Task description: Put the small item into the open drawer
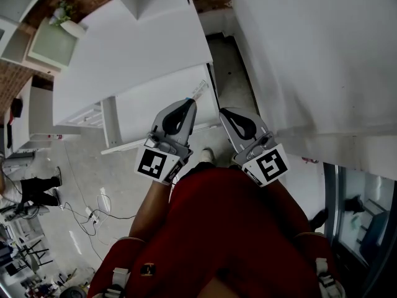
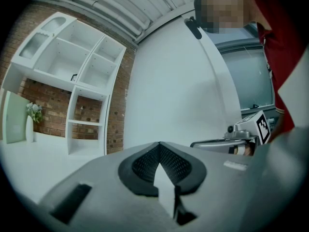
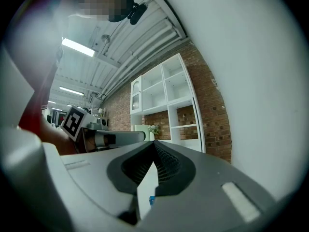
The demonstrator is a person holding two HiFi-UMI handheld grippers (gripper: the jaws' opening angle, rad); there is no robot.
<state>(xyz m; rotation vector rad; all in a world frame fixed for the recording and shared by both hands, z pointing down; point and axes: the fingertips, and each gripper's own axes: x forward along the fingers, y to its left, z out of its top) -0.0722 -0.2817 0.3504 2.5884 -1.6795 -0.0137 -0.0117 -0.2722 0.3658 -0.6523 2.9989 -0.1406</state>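
Note:
Both grippers are held side by side close to the person's red-clad body, jaws pointing away. My left gripper (image 1: 188,102) (image 2: 159,145) is shut, its dark pads meeting at the tip with nothing between them. My right gripper (image 1: 223,112) (image 3: 154,144) is shut too and holds nothing. Each gripper view catches the other gripper: the right one (image 2: 244,134) and the left one (image 3: 96,132). A small clear thing (image 1: 200,90) lies at the near edge of the white desk (image 1: 142,48), just beyond the left jaws. I cannot make out an open drawer for certain.
A white part (image 1: 84,113), perhaps a drawer, juts out low on the desk's left. A white shelf unit (image 2: 82,71) (image 3: 169,95) stands against a brick wall, with a potted plant (image 2: 31,117) beside it. A large white panel (image 1: 310,54) is on the right. Cables (image 1: 93,213) lie on the floor.

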